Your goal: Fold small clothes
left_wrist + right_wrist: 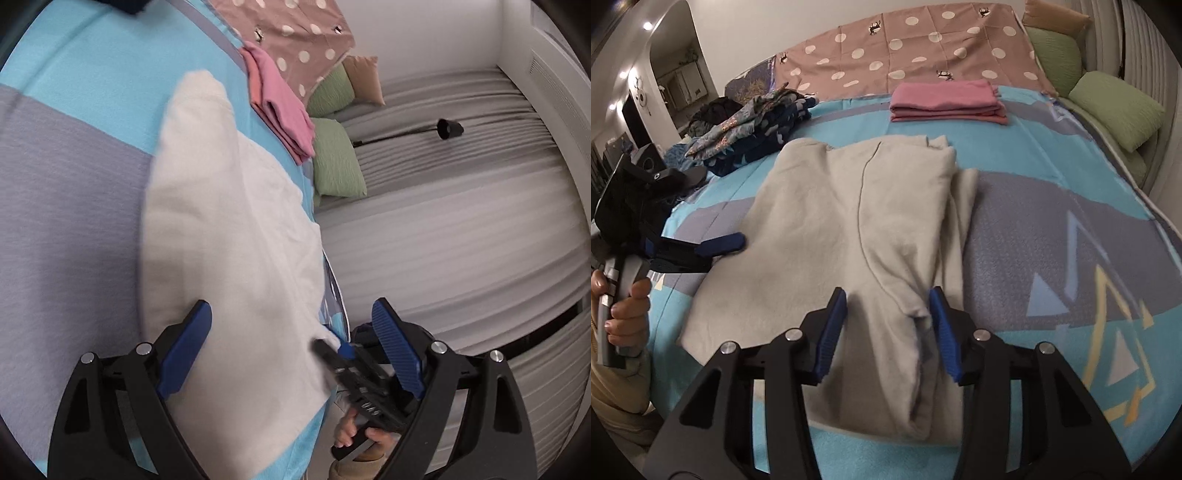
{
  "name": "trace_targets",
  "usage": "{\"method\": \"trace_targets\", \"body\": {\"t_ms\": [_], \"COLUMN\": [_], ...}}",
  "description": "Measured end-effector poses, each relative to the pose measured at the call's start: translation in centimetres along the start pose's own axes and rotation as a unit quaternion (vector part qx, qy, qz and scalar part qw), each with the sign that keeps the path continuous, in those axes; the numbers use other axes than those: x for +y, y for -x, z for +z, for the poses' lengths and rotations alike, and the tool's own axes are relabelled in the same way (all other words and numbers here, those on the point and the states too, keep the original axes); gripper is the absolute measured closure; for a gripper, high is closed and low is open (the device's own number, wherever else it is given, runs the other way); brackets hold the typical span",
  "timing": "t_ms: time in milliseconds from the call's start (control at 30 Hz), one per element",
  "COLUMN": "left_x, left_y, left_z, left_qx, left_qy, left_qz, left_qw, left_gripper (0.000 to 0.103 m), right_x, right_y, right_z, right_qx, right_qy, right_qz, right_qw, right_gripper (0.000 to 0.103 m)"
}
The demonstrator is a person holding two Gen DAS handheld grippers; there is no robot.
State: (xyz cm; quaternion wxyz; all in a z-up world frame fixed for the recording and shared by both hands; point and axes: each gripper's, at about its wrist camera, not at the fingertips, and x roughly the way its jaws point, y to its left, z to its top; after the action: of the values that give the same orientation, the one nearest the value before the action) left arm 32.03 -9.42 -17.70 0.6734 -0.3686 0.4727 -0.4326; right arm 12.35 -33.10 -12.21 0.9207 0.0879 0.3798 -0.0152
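right wrist view: cream sweatshirt (857,236) lies flat, partly folded, mid-frame on the blue-grey patterned bedspread (1052,229). right gripper (888,314) at lower centre, jaws part open, straddling the bunched near end of the fabric; pads beside the cloth, nothing clamped. left gripper (720,251) at left edge, its tip at the sweatshirt's left side; can't tell contact from here. folded pink garment (945,101) sits upper centre, well apart from the sweatshirt. pile of dark patterned clothes (757,125) upper left. green pillows (1108,107) upper right.

left wrist view: left gripper (291,325) jaws wide open over the sweatshirt (229,229), gripping nothing. right gripper (347,350) at lower centre, at the sweatshirt's corner.
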Motion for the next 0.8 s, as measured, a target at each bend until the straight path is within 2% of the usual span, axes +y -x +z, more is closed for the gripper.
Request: {"method": "trace_targets", "body": {"t_ms": [67, 133, 233, 300, 367, 467, 567, 733, 800], "left_x": [0.3, 0.4, 1.4, 1.7, 1.9, 1.8, 1.9, 2.5, 2.4], "left_y": [1.1, 1.5, 1.8, 2.6, 2.8, 2.8, 2.6, 1.3, 0.1], "left_z": [-0.7, -1.5, -2.3, -2.7, -2.9, -3.6, -4.3, -4.3, -3.8], "left_qx": [0.002, 0.014, 0.04, 0.042, 0.048, 0.072, 0.103, 0.12, 0.135], "left_qy": [-0.006, -0.004, 0.016, 0.028, 0.043, 0.053, 0.069, 0.096, 0.098], "left_qz": [0.011, 0.021, 0.009, -0.005, -0.012, -0.003, 0.004, 0.002, -0.008], "left_qw": [0.9999, 0.9997, 0.999, 0.9987, 0.9978, 0.996, 0.9923, 0.9881, 0.9859], "left_gripper": [0.014, 0.014, 0.014, 0.013, 0.013, 0.013, 0.013, 0.013, 0.009], "right_x": [0.5, 1.5, 3.5, 4.0, 3.2, 0.9, -0.3, 0.5, 0.8], "right_y": [1.8, 2.9, 2.5, 1.1, -0.3, -0.4, -0.3, -0.2, -0.3], "right_z": [0.1, 0.0, -0.9, -2.1, -2.9, -3.5, -3.6, -3.6, -3.6], "right_qx": [-0.036, -0.052, -0.035, 0.0, 0.028, 0.015, 0.013, 0.01, 0.008], "right_qy": [0.002, 0.012, 0.059, 0.073, 0.053, -0.014, -0.052, -0.032, -0.027], "right_qz": [0.009, 0.027, 0.03, 0.026, 0.038, 0.087, 0.116, 0.1, 0.098], "right_qw": [0.999, 0.998, 0.997, 0.997, 0.998, 0.996, 0.992, 0.994, 0.995], "right_gripper": [0.046, 0.046, 0.047, 0.048, 0.048, 0.048, 0.049, 0.048, 0.045]}}
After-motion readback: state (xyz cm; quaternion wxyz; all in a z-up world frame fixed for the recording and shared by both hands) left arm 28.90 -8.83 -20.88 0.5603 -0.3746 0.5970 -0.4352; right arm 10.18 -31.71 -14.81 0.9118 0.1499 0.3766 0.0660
